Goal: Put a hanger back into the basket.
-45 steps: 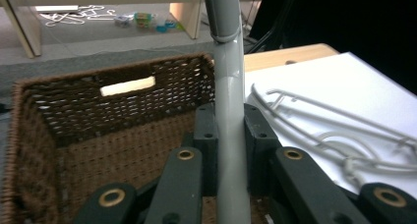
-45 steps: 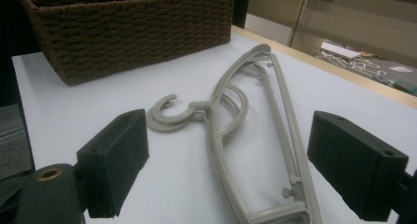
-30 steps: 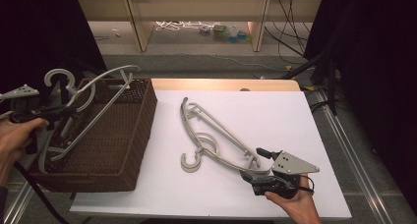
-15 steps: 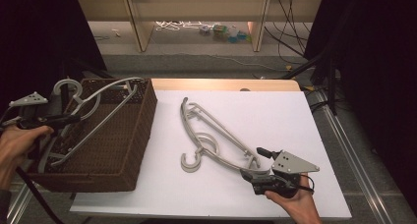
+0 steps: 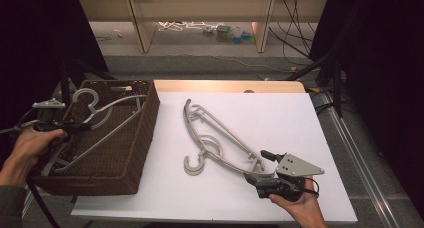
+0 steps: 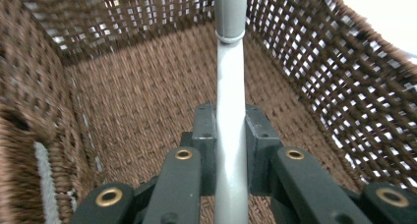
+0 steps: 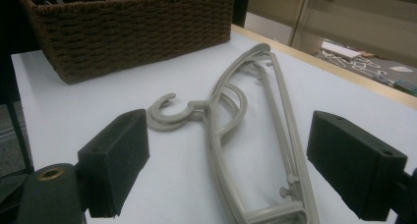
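One hanger going into the basket

Left gripper clamps a hanger inside — right gripper gapes wide, empty, before the hangers on the table, not yet grabbed.

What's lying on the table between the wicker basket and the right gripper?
Grey plastic hangers on the white tabletop, between basket and right gripper; high view.

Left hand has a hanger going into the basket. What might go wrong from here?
1. The grey hanger lies slanted across the basket; its hook sits over the far rim and may snag.
2. The left gripper pinches only a thin bar, so it might twist.
3. The right gripper is open beside the hangers on the table; it might nudge them.
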`<state>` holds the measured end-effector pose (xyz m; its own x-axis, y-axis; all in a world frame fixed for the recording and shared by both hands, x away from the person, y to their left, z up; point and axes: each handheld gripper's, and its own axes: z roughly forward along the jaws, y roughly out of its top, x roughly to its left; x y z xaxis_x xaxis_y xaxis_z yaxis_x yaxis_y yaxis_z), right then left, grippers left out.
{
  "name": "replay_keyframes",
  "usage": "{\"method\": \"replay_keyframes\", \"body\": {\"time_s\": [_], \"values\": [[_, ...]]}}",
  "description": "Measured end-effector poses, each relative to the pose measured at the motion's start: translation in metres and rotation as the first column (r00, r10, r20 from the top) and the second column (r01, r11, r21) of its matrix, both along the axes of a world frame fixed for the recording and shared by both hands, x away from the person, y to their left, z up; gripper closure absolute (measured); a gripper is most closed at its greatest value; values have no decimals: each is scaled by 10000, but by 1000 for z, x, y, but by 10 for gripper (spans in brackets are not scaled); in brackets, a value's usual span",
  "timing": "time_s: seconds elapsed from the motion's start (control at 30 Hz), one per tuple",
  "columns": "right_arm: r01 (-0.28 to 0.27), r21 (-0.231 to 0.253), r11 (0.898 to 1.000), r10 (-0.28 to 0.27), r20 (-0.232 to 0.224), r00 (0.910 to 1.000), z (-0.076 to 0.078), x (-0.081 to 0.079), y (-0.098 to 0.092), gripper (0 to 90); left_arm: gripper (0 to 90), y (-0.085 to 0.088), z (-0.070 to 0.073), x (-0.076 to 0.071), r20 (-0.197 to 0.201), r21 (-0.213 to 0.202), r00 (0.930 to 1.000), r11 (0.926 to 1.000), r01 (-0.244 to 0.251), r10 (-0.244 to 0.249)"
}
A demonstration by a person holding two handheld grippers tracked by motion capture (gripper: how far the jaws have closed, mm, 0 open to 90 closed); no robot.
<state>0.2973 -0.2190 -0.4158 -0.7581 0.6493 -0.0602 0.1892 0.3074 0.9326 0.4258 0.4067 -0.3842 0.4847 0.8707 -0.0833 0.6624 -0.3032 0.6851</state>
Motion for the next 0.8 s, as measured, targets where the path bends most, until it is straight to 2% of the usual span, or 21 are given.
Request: {"method": "replay_keyframes", "body": {"time_s": [0.07, 0.1, 0.2, 0.23, 0.37, 0.4, 0.47, 0.53, 0.57, 0.67, 0.73, 0.8], "values": [[-37, 10, 10000, 37, -29, 10000, 0, 0, 0, 169, 779, -6, -5, 3, -256, 414, 9994, 9989, -236, 247], [-46, -8, 10000, 46, -30, 10000, 0, 0, 0, 169, 777, -11, -13, 6, -512, 450, 9980, 9984, -346, 369], [-69, 3, 10000, 69, -22, 10000, 0, 0, 0, 169, 781, -14, -20, 7, -659, 653, 9961, 9964, -542, 585], [-48, 9, 10000, 48, -18, 10000, -1, 0, -1, 169, 778, -13, -24, 8, -815, 615, 9940, 9958, -674, 724], [-86, -28, 10000, 86, -24, 10000, -1, 0, -1, 169, 768, -9, -27, 7, -929, 567, 9898, 9931, -1031, 1081], [-86, -28, 10000, 86, -24, 10000, -1, 0, -1, 169, 768, -8, -28, 7, -872, 544, 9879, 9908, -1241, 1286], [-87, -25, 10000, 87, -76, 9999, -1, 1, 0, 168, 741, -3, -27, 6, -842, 1054, 9856, 9848, -1377, 1468], [-87, -25, 10000, 87, -82, 9999, -1, 1, 0, 168, 735, -2, -27, 6, -820, 914, 9840, 9844, -1504, 1580], [-93, -72, 9999, 92, -99, 9999, -1, 1, 0, 168, 726, 1, -26, 5, -797, 1118, 9838, 9821, -1514, 1607], [-125, -50, 9999, 124, -118, 9999, -1, 1, 0, 167, 702, 4, -24, 4, -777, 1176, 9803, 9780, -1720, 1817], [-93, -30, 10000, 93, -90, 9999, -1, 1, 0, 167, 663, 5, -21, 2, -672, 1233, 9779, 9742, -1889, 1981], [-50, 2, 10000, 50, -69, 10000, -2, 1, 0, 166, 584, 7, -17, 0, -360, 1036, 9734, 9697, -2214, 2261]]}}
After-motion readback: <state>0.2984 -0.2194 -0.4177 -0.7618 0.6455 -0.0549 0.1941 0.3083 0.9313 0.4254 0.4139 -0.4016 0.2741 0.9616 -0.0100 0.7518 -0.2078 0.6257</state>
